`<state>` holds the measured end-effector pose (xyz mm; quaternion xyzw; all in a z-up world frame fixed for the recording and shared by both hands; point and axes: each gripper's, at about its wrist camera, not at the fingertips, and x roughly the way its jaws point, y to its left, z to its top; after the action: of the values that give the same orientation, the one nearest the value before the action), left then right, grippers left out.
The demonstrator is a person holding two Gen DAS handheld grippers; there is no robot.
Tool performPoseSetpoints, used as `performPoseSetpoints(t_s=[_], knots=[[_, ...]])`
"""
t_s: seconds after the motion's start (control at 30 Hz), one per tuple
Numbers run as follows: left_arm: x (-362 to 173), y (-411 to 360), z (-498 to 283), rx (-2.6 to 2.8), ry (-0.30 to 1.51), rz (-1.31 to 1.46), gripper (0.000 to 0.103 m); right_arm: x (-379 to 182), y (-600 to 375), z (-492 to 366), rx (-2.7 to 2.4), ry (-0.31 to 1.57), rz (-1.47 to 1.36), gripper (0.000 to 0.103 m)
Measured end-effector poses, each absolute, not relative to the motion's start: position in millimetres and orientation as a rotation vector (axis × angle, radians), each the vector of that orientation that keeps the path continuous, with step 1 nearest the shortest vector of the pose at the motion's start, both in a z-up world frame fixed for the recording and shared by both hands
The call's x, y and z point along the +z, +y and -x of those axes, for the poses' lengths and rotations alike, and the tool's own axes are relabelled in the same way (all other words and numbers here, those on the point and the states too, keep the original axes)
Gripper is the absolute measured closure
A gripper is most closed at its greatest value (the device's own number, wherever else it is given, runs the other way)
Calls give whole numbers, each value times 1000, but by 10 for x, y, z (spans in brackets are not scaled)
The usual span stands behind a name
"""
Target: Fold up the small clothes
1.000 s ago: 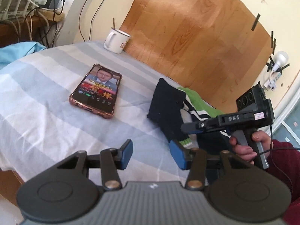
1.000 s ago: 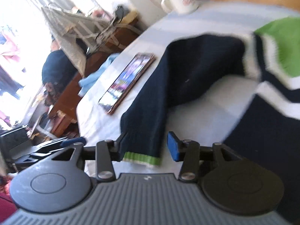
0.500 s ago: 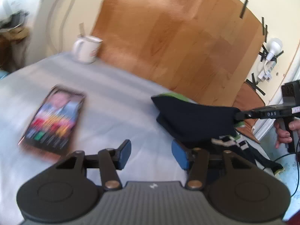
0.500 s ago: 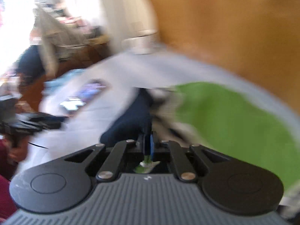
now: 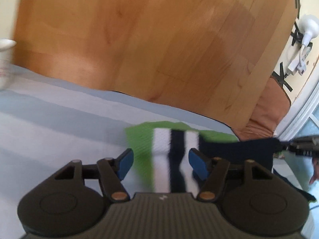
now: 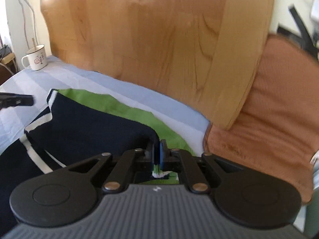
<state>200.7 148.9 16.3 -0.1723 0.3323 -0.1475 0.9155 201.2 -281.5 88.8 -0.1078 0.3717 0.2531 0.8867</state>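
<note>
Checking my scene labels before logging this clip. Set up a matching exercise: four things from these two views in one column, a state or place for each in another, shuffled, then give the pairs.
Things:
1. left hand-held gripper
2. right hand-held gripper
3. white enamel mug
4. navy, green and white knitted sweater

States or places:
A. clamped on a sleeve cuff
B. standing at the bed's far corner
C. open over striped knit
D. lying on the striped blue bedsheet

Pairs: 1-C, 2-A, 3-B, 4-D
</note>
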Motion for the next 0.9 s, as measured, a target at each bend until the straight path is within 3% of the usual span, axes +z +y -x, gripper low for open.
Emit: performPoseSetpoints(t_s=[0.03,0.07,0.1,0.27,0.37,0.43,0.5,0.53,0.57,0.63,0.67,0.7,0.77,0.9], knots=[[129,1416,-2120,-320,691,344,46,852,-2799,-2019,529,779,223,95],[94,1327,-2228,-332,700,324,79,824,-2745,-2030,532,783,219,95],[71,1255,-2328,-320,718,299,100,803,-2710,-2050,535,786,214,95],[365,1465,-2285,-219,502,319,101,772,-2650,-2077,538,781,179,95],[359,1577,-2296,-139,552,325,100,570,-2659,-2216,512,828,182,95],[253,1572,-2290,-115,648,316,91,452,-2719,-2278,498,854,166,95],[153,1578,-2257,-130,712,319,29,455,-2798,-2308,506,863,102,95],[108,1578,-2228,-162,727,336,21,462,-2805,-2300,508,860,92,95],[68,1553,-2210,-208,743,362,19,473,-2797,-2281,509,858,97,95],[-3,1476,-2196,-284,767,411,35,484,-2777,-2239,509,854,112,95],[-40,1405,-2208,-298,782,413,63,497,-2765,-2219,507,854,115,95],[-64,1335,-2229,-277,789,392,80,483,-2761,-2235,506,854,114,95],[-46,1255,-2216,-233,763,343,89,495,-2749,-2211,502,853,109,95],[293,1309,-2024,-128,575,244,91,516,-2729,-2131,537,829,78,95]])
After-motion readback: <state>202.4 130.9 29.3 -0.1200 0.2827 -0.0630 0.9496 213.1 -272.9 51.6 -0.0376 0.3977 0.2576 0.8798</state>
